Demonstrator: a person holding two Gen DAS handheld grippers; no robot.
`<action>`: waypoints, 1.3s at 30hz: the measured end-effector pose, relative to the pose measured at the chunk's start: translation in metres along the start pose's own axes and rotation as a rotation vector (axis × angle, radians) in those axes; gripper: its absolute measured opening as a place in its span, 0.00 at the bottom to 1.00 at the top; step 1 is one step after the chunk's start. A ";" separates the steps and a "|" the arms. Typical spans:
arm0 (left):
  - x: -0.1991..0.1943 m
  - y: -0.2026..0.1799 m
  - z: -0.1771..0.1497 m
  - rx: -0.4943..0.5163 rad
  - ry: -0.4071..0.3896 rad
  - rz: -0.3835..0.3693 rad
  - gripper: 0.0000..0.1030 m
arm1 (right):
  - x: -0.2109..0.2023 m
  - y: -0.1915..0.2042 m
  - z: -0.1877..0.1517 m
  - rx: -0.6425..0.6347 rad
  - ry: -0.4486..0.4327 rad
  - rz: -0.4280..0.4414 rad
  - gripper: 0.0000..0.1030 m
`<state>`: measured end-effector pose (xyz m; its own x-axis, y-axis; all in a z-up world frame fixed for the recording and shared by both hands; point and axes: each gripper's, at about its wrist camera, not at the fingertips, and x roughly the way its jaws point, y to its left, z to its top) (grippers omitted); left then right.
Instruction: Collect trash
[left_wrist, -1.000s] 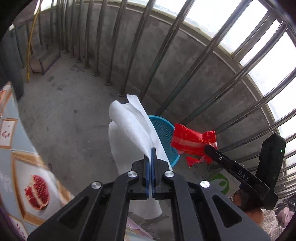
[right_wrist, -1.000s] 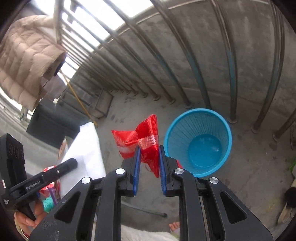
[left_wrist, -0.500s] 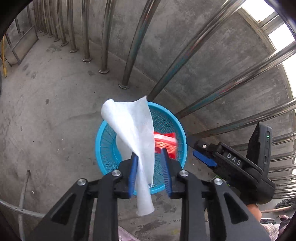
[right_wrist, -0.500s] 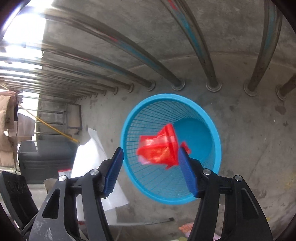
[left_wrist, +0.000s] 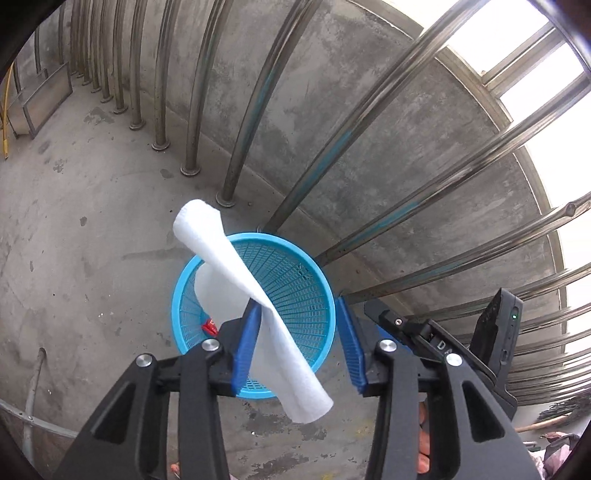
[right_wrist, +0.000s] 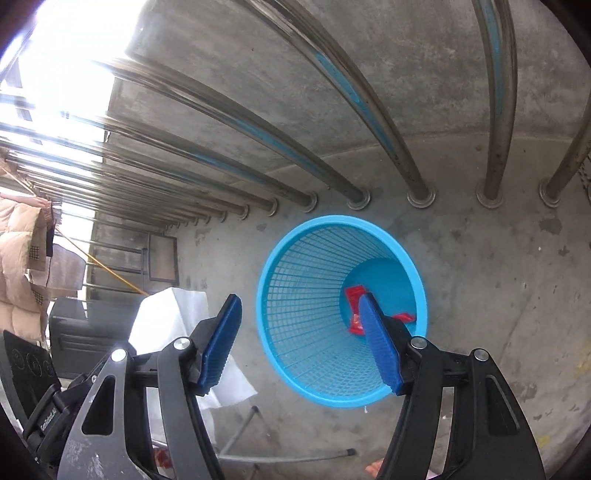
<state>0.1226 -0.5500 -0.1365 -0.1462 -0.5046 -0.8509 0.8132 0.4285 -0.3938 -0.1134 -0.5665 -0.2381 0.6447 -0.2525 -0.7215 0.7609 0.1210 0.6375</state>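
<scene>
blue mesh plastic bin (right_wrist: 341, 310) sits by the railing, red plastic wrapper (right_wrist: 354, 306) on its bottom. right tongs (right_wrist: 299, 341) wide open, empty. left tongs (left_wrist: 299, 345) just opened over the rim; white foam sheet (left_wrist: 251, 306) draped on left pad, unclamped, should drop in.

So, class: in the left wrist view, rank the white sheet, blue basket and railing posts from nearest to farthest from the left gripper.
1. White sheet, draped against the left gripper's left finger.
2. Blue basket, just beyond, below.
3. Railing posts, behind along the wall.
</scene>
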 end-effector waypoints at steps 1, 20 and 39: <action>0.002 -0.005 0.002 0.008 -0.006 -0.001 0.39 | -0.007 0.001 -0.001 0.000 -0.008 0.012 0.61; 0.099 0.063 -0.031 -0.485 0.376 0.001 0.86 | -0.033 -0.013 -0.007 -0.076 -0.041 -0.025 0.62; 0.081 0.013 0.014 -0.349 0.352 -0.189 0.86 | 0.023 0.020 -0.030 -0.329 0.163 0.034 0.30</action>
<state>0.1291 -0.5952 -0.2057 -0.5013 -0.3406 -0.7954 0.5269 0.6090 -0.5929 -0.0812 -0.5415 -0.2504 0.6529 -0.0896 -0.7521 0.7046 0.4361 0.5598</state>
